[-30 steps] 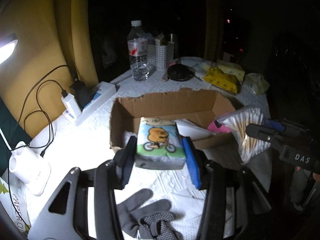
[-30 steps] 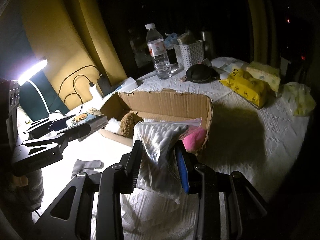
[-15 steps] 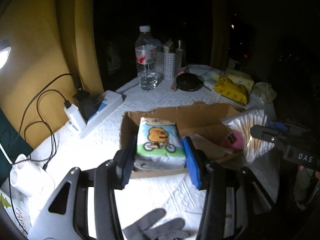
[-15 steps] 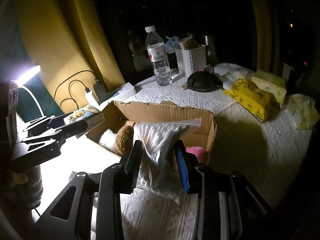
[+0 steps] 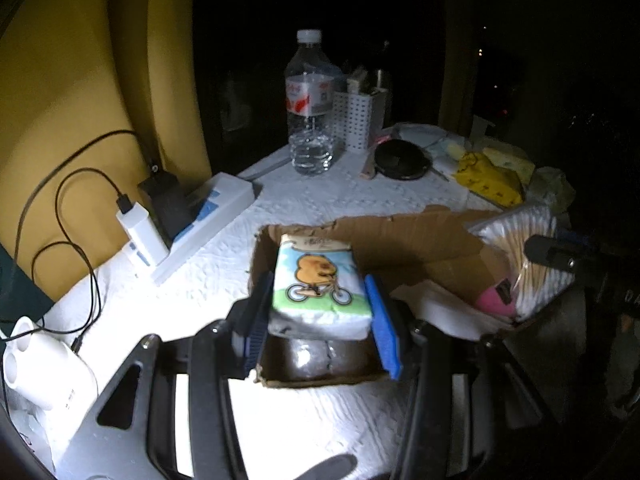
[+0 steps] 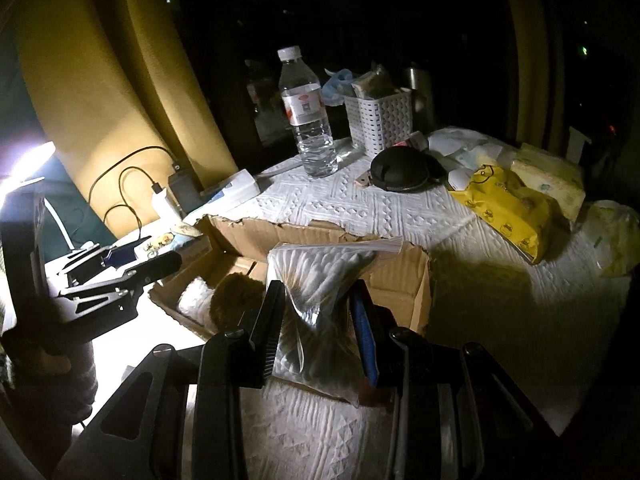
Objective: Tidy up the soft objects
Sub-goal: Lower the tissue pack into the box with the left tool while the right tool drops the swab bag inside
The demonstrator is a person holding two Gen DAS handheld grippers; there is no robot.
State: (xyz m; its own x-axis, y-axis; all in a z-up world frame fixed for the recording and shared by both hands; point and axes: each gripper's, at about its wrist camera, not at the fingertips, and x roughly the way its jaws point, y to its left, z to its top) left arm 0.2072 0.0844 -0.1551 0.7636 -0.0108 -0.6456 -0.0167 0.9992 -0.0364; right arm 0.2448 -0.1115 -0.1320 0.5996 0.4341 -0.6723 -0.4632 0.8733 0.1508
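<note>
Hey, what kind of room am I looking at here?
Probably a home room at night, a bedroom or living corner: a small table under a white textured cloth, yellow curtains by a dark window, a power strip with chargers, and a water bottle amid household clutter.

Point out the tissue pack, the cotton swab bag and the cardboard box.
tissue pack (image 5: 318, 280): left wrist view, printed front.
cotton swab bag (image 6: 316, 276): right wrist view, upper body.
cardboard box (image 6: 400, 276): right wrist view, outer right wall.

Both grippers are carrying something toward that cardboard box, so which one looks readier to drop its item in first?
Probably the left gripper: its tissue pack already hangs over the cardboard box. The right gripper holds the cotton swab bag at the near wall.
</note>
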